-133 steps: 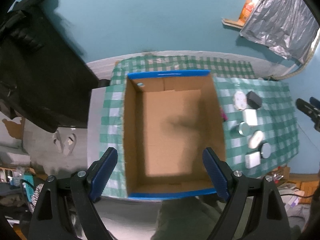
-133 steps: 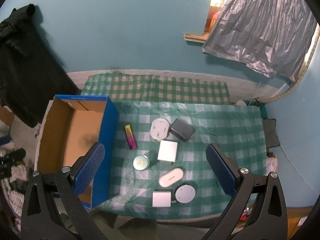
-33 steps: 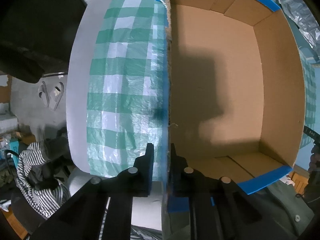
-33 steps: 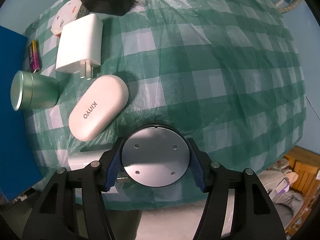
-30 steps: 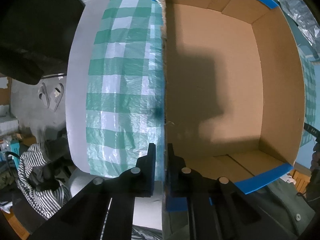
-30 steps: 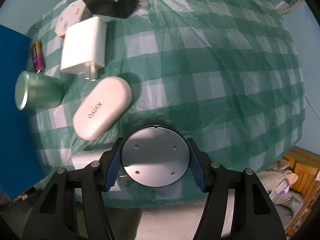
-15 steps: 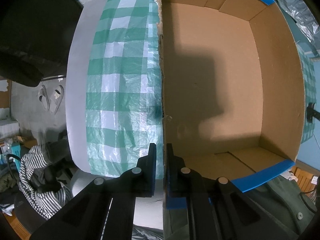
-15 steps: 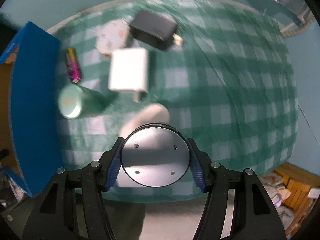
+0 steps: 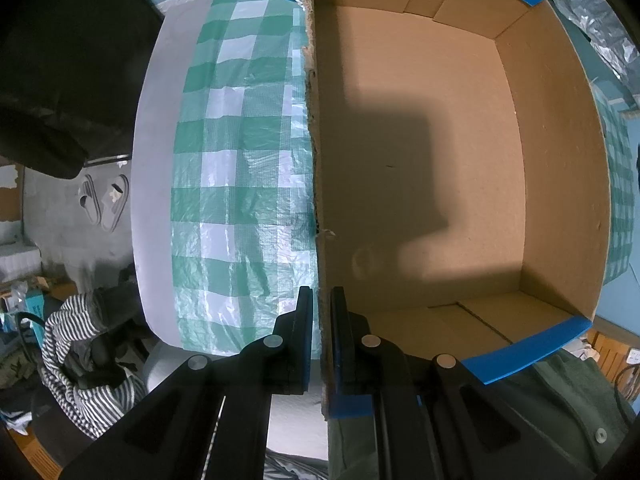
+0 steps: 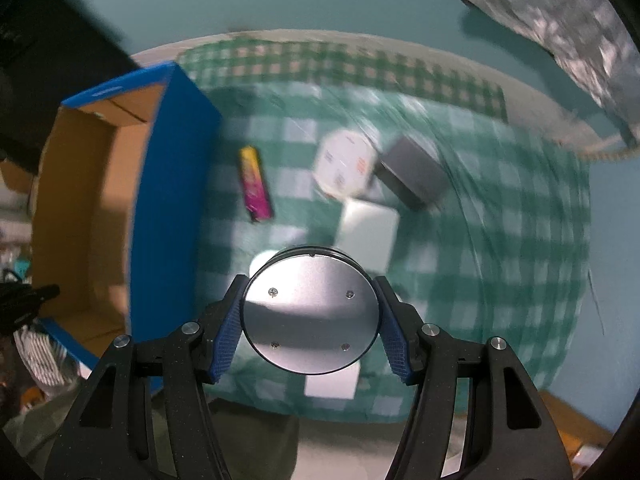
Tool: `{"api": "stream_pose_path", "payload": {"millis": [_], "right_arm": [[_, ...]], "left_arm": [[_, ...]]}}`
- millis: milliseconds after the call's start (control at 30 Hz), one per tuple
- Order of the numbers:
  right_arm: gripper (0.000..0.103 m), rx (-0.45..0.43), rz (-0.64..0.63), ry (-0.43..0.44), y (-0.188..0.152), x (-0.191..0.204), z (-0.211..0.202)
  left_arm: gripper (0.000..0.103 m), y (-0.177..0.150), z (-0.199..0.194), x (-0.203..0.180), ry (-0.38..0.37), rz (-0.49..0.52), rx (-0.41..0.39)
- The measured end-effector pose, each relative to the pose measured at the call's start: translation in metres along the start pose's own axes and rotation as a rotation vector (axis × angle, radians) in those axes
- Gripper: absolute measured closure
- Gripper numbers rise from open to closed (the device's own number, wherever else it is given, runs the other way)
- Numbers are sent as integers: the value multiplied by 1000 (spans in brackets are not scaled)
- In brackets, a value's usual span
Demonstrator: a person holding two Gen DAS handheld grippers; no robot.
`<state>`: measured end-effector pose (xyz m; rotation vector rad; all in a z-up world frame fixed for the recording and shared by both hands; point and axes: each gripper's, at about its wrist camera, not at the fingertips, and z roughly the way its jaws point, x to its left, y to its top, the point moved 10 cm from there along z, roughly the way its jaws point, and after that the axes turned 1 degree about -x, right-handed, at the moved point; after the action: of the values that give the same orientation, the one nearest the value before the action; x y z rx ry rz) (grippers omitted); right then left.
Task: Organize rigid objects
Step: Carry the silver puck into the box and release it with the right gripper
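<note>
My left gripper [image 9: 321,312] is shut on the left wall of the open cardboard box [image 9: 420,152], one finger outside and one inside; the box inside is bare. My right gripper [image 10: 310,320] is shut on a round silver disc [image 10: 310,314] and holds it high above the green checked table. In the blurred right wrist view the box [image 10: 172,184] stands at the left, with a pink-and-yellow lighter [image 10: 255,184], a white octagonal item [image 10: 344,166], a dark grey charger [image 10: 412,176] and a white charger [image 10: 370,232] on the cloth.
The checked cloth [image 9: 240,160] covers the table left of the box, with the table's white edge [image 9: 154,160] beyond it. Slippers [image 9: 104,204] lie on the floor and striped clothing [image 9: 76,344] lies below. A white block [image 10: 332,382] lies near the table's front edge.
My right gripper has lifted the silver disc well above the table and swung towards the box, which has come into view. My left gripper keeps its hold on the box wall.
</note>
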<state>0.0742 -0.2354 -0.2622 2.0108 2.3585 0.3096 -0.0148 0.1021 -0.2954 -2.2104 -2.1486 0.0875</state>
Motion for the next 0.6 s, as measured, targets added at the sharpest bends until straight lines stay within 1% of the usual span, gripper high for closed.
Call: {"api": "stream_pose_path", "payload": {"millis": [67,300,600], "right_arm": [[41,-6,-31,8,6,10,-7],[41,-34,-145,37,44,60,-17],[41,-40,-290,41,78,120,-8]], "left_arm": [[97,0,-1,0,2,5,-2],[97,0,-2,0,-6,5,-2],[97,-1,0,-1,5,8,3]]}}
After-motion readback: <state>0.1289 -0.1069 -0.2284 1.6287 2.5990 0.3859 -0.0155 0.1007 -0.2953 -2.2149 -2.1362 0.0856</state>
